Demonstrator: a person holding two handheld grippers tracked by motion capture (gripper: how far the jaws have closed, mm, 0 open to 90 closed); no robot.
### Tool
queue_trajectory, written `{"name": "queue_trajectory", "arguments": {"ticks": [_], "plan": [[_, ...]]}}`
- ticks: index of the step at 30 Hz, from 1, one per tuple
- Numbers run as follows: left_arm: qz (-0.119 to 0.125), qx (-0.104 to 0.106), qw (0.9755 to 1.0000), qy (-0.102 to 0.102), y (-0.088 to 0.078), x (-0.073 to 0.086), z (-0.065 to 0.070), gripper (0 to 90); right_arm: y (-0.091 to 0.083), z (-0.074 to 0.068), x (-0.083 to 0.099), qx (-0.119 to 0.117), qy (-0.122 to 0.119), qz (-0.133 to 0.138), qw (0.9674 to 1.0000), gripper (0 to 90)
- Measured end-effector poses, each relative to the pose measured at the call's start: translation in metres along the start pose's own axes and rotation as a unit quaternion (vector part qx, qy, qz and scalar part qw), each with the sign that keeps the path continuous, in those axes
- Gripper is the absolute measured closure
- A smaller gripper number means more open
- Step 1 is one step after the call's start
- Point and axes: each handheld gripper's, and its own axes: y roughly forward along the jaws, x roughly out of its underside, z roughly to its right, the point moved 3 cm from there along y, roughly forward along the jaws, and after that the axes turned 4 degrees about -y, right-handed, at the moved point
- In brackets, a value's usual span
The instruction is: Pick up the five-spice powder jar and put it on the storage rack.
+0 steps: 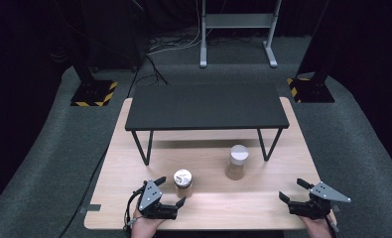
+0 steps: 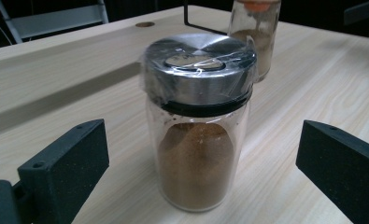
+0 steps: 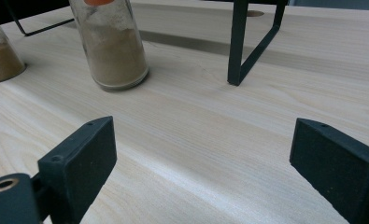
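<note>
Here: no readable labels | left hand-held gripper (image 1: 169, 191) wide | right hand-held gripper (image 1: 293, 190) wide

Short glass jar (image 1: 182, 181) with steel lid under clear wrap, brown powder inside, upright near the table's front, left of centre, taller glass jar (image 1: 236, 162) with white lid and paler powder, upright, farther back and right, well apart
</note>
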Motion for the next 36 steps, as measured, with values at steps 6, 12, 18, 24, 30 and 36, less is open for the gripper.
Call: {"name": "queue_trajectory", "arguments": {"ticks": [6, 12, 18, 24, 30, 36], "plan": [[-0.008, -0.019, 0.9997, 0.013, 0.019, 0.000, 0.009, 2.3, 0.000, 0.000, 0.000, -0.001, 0.001, 0.000, 1.0000, 6.0], [0.015, -0.014, 0.9998, -0.005, 0.027, 0.006, 0.008, 3.0, 0.001, 0.000, 0.000, -0.003, -0.001, -0.001, 1.0000, 6.1], [0.021, -0.017, 0.9996, -0.011, 0.031, 0.011, 0.011, 3.2, 0.002, 0.000, -0.001, -0.005, -0.004, -0.002, 1.0000, 6.1], [0.025, -0.025, 0.9990, -0.028, 0.032, 0.011, 0.011, 4.1, 0.002, 0.000, -0.001, -0.005, -0.004, -0.002, 1.0000, 6.1], [0.021, -0.024, 0.9990, -0.031, 0.033, 0.010, 0.010, 11.3, 0.002, 0.000, -0.001, -0.005, -0.004, -0.003, 1.0000, 6.1], [0.024, -0.022, 0.9990, -0.032, 0.032, 0.011, 0.009, 26.8, 0.002, 0.000, -0.001, -0.005, -0.004, -0.003, 1.0000, 6.2]]}}
